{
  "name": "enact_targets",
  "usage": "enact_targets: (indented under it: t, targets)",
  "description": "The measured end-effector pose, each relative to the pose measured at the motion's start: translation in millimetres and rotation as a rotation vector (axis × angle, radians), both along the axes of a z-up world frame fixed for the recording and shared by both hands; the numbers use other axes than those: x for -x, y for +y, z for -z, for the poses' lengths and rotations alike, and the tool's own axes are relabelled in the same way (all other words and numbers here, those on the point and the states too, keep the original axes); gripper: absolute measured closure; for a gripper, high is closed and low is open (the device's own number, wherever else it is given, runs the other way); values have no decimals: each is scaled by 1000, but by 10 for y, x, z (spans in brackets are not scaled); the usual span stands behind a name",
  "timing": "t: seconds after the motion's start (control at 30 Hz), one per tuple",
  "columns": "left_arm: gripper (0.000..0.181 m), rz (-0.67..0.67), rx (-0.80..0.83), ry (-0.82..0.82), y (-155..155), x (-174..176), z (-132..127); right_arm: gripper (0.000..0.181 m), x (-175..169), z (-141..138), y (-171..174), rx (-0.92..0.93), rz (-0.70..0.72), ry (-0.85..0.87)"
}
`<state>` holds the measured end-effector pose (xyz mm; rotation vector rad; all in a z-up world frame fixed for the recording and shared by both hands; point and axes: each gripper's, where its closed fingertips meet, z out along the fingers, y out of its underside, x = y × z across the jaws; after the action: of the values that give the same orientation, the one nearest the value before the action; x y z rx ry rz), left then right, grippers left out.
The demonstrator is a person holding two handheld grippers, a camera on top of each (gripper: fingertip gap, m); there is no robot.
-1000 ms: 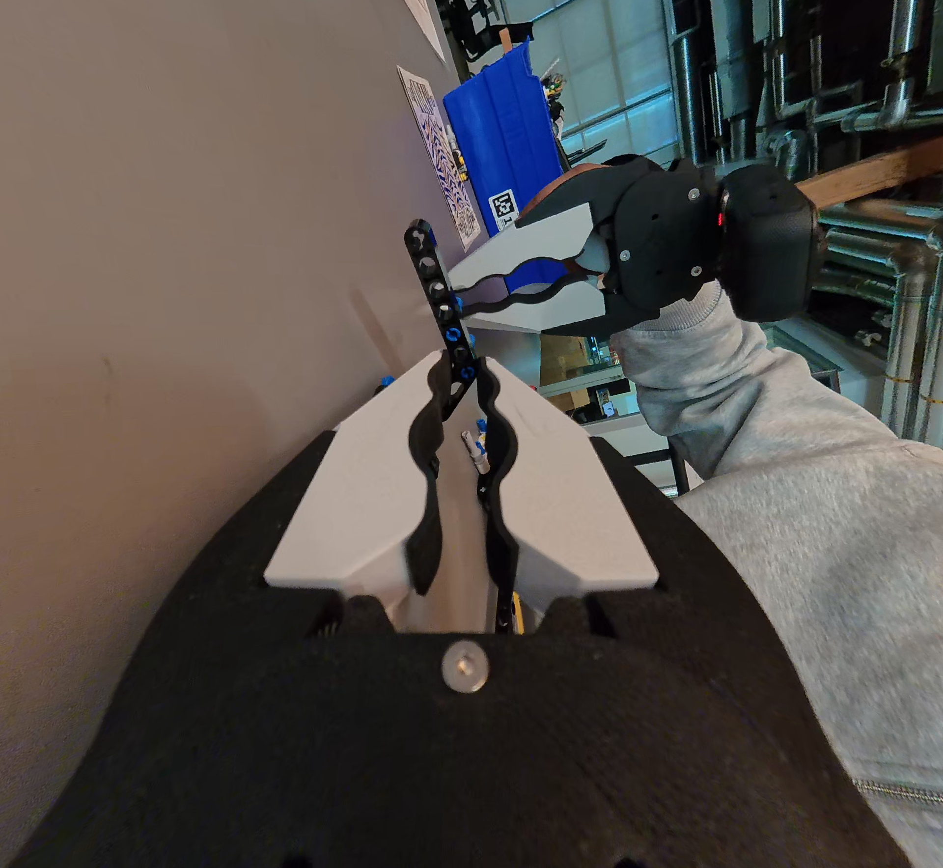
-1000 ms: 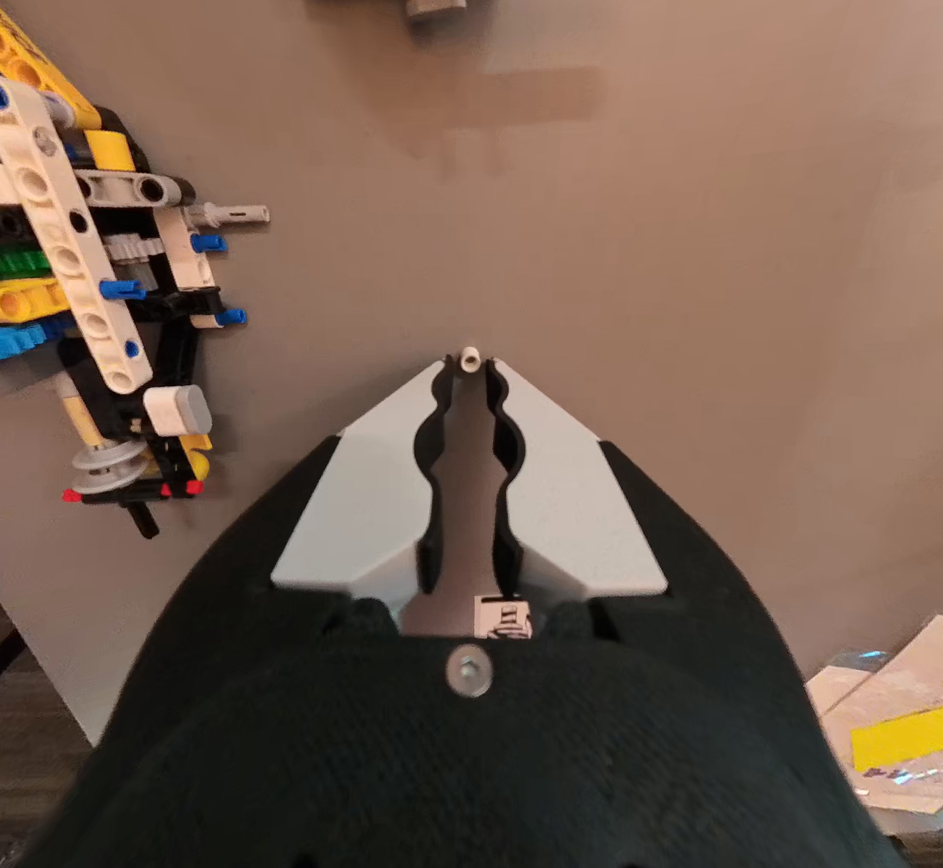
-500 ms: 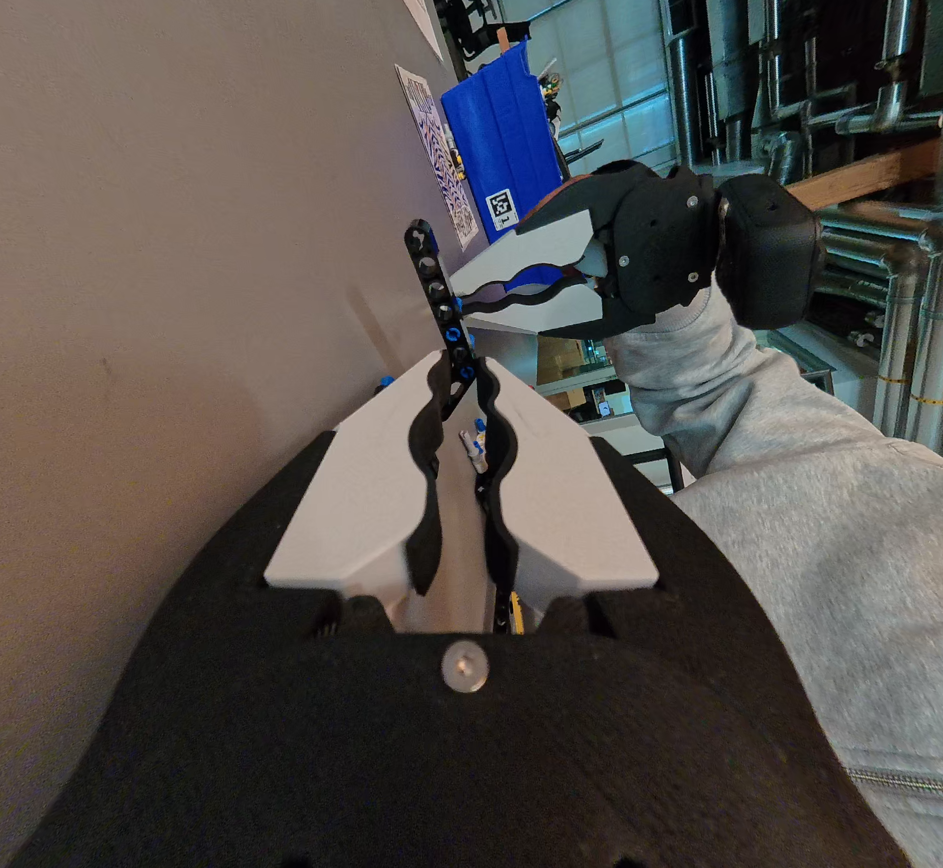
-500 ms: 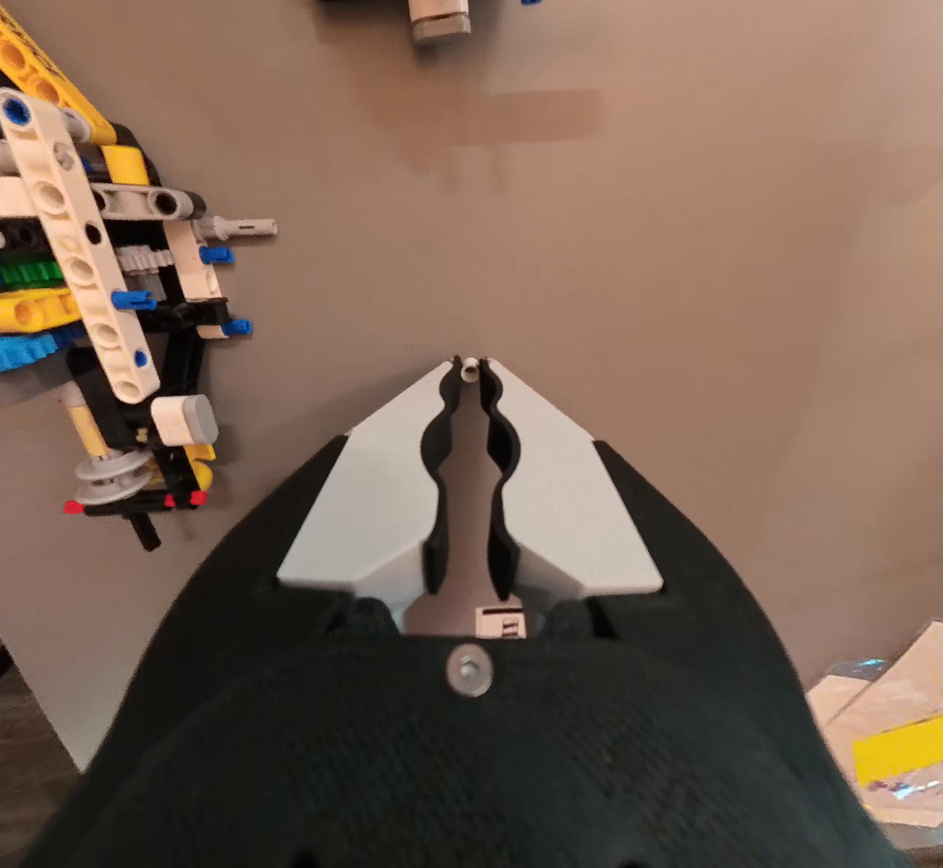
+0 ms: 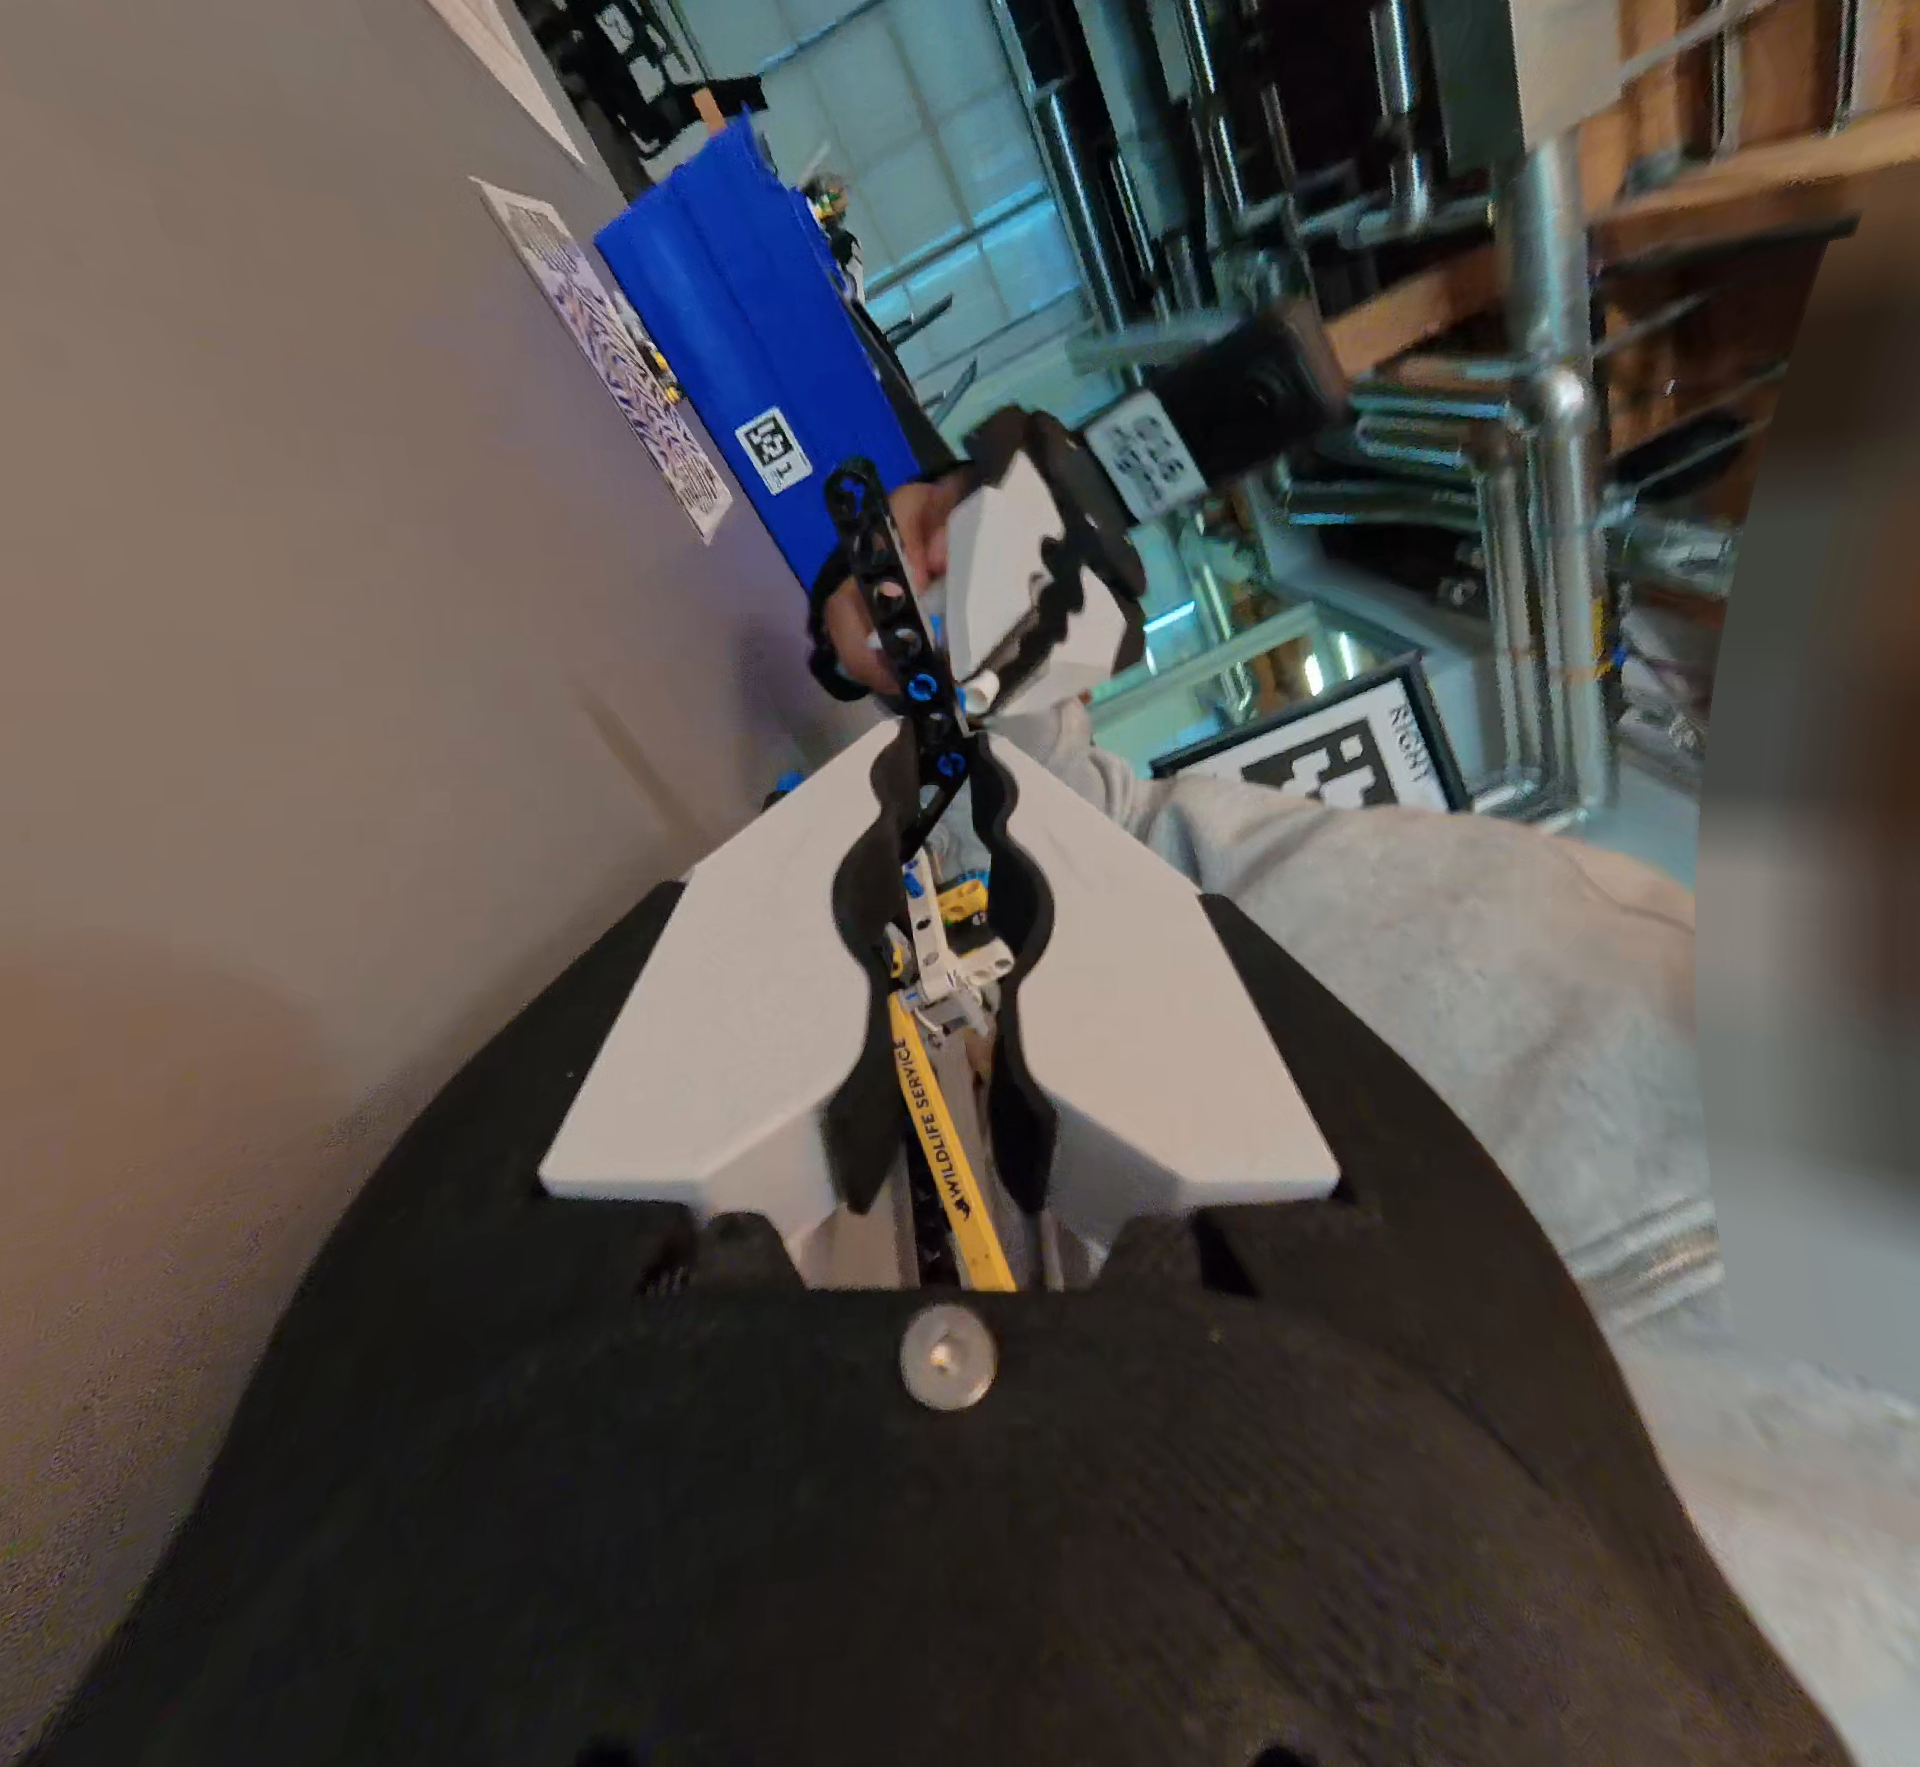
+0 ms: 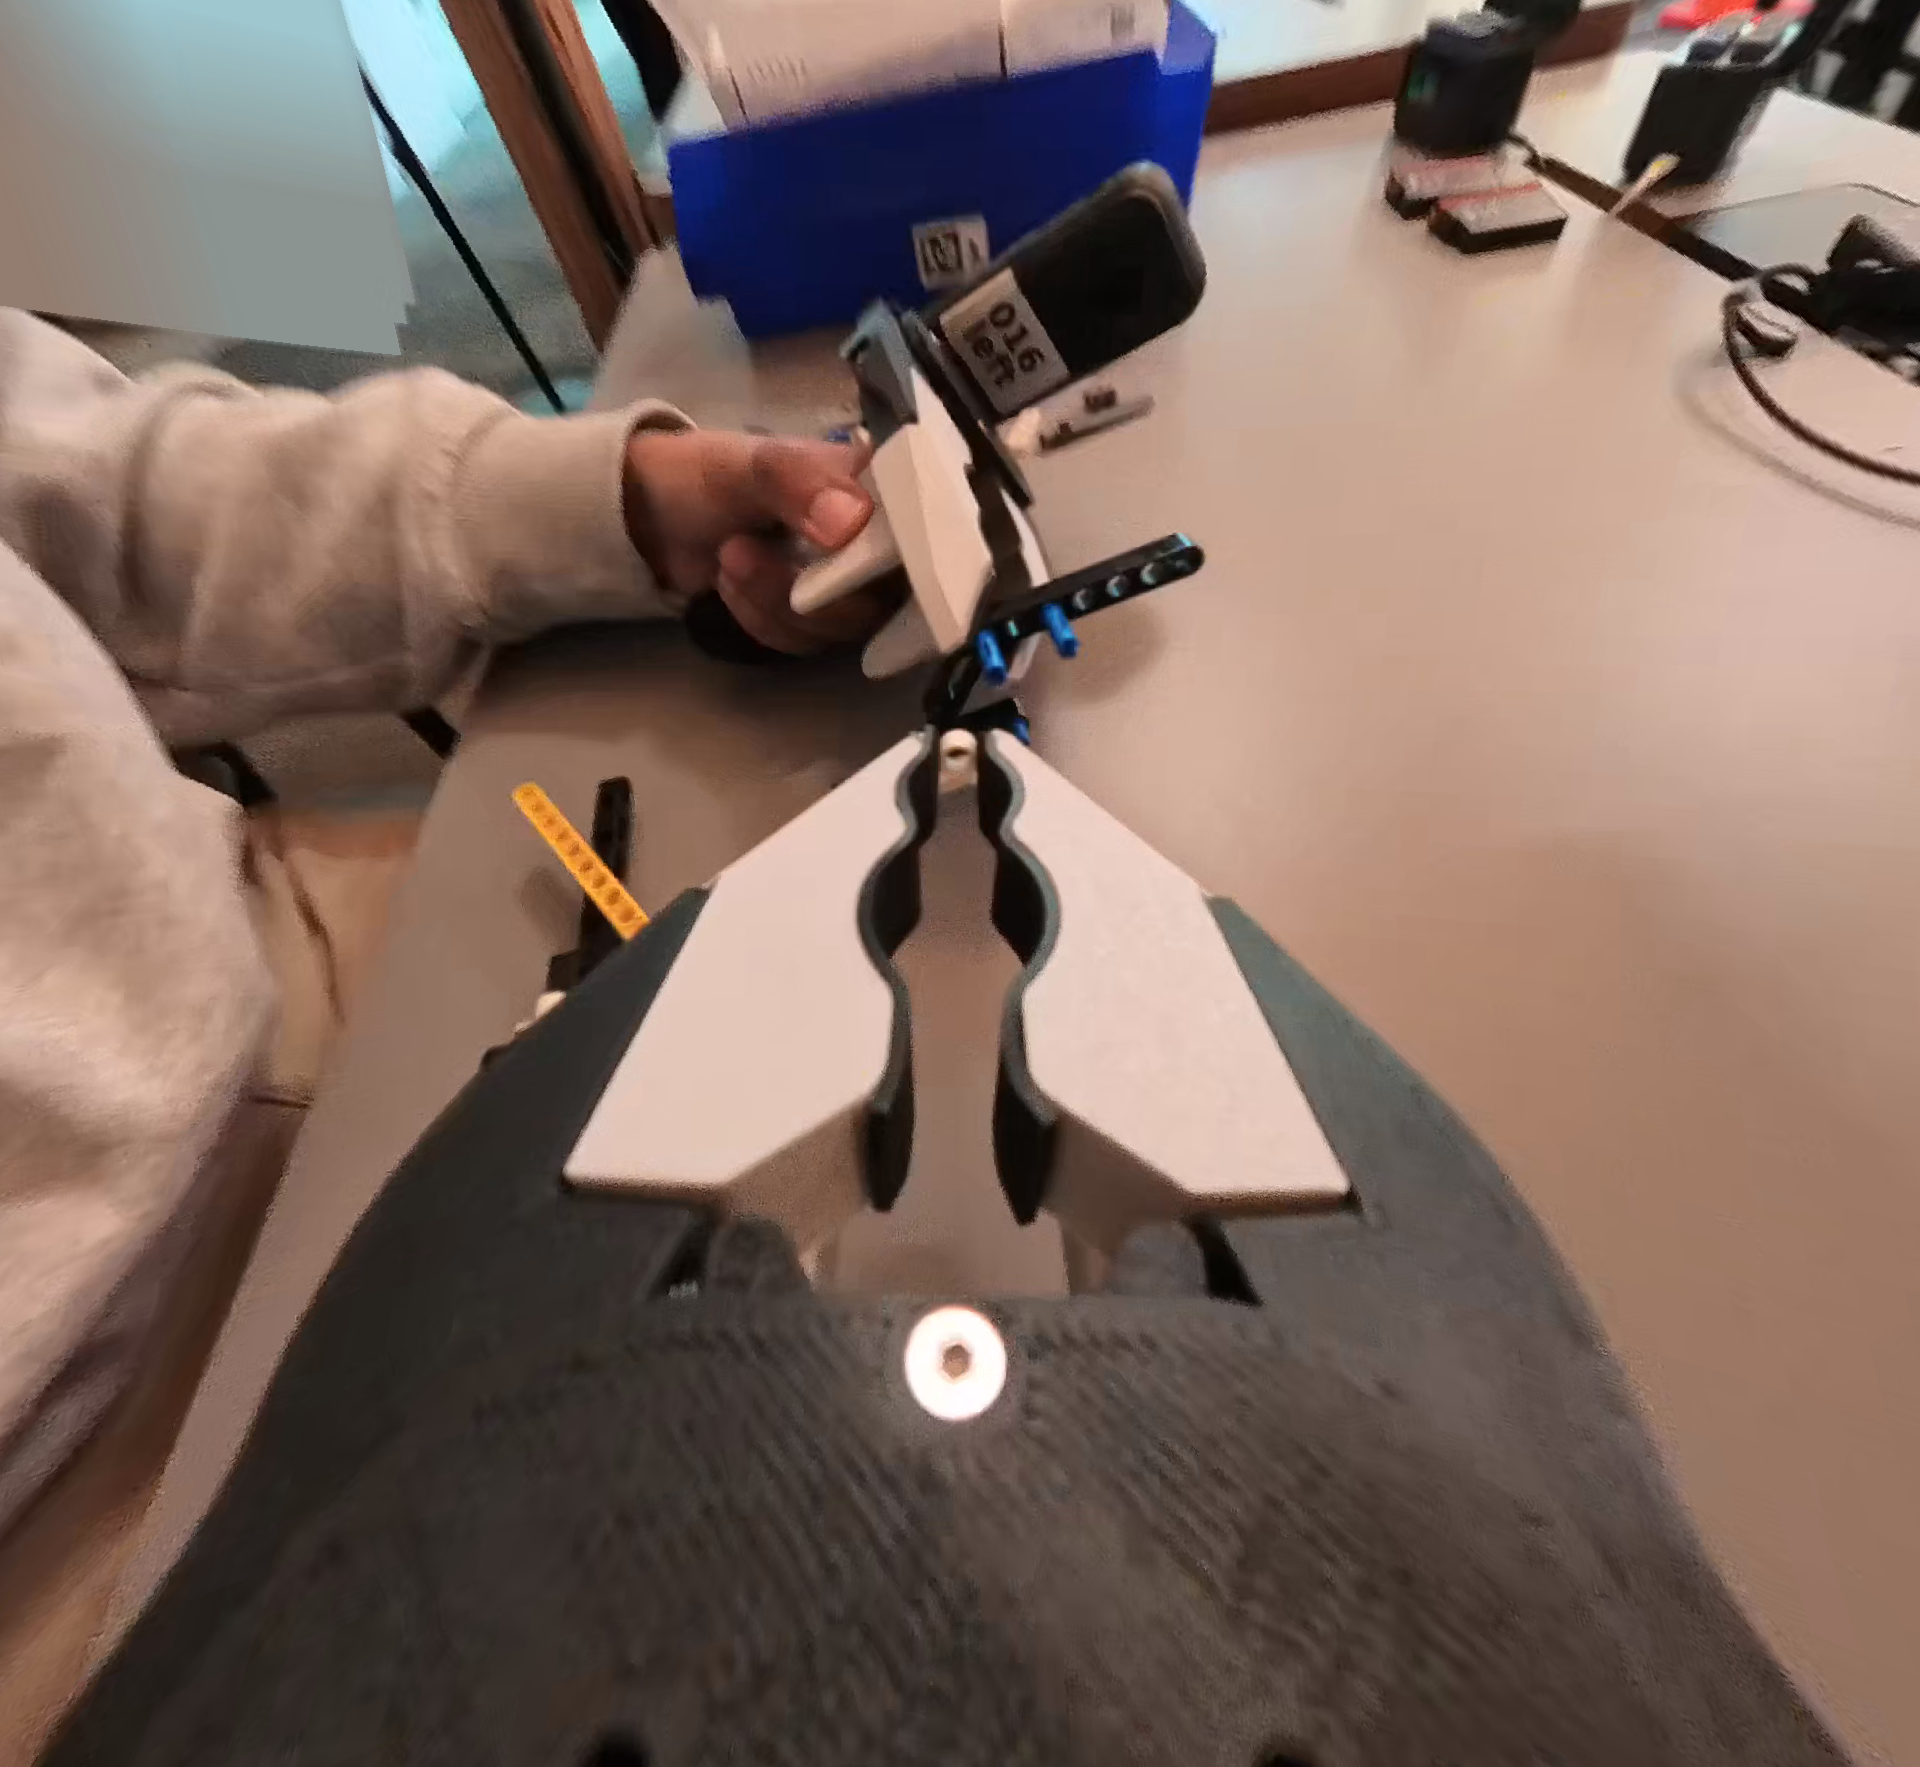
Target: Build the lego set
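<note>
My left gripper is shut on a long black beam with blue pins and holds it above the grey table. In the right wrist view the same beam sticks out to the right of the left gripper. My right gripper is shut on a small white round piece, just short of the beam's near end. In the left wrist view the right gripper comes in from the right with the white piece beside the beam's pins. A partly built model with a yellow beam lies below the left fingers.
A blue bin stands at the table's back. The model's yellow beam and a black beam lie at the near left. Black devices and cables sit at the far right. A grey sleeve reaches in from the left. Only a small space, under 4 cm, lies between the two pairs of fingers.
My right gripper has swung up from looking down at the table to face the left gripper, bringing the white piece close to the black beam. The left gripper has tilted a little, still holding the beam.
</note>
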<state>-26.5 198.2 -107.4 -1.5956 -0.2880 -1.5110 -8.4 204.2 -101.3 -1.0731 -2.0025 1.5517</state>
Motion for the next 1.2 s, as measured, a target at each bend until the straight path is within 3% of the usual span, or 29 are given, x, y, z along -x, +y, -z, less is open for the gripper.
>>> enact_targets:
  t: [0.17,0.73,1.03,1.2]
  targets:
    - [174,56,-40,125,32,-234,24,177,-99,-22,161,244,-16,32]
    - [172,14,-92,74,135,-204,-74,177,-3,-71,131,262,-22,68]
    - [174,-144,-140,-31,209,32,-192,176,77,-146,201,261,71,146]
    - [174,-157,-219,5,215,-48,-272,176,76,-248,234,349,60,182]
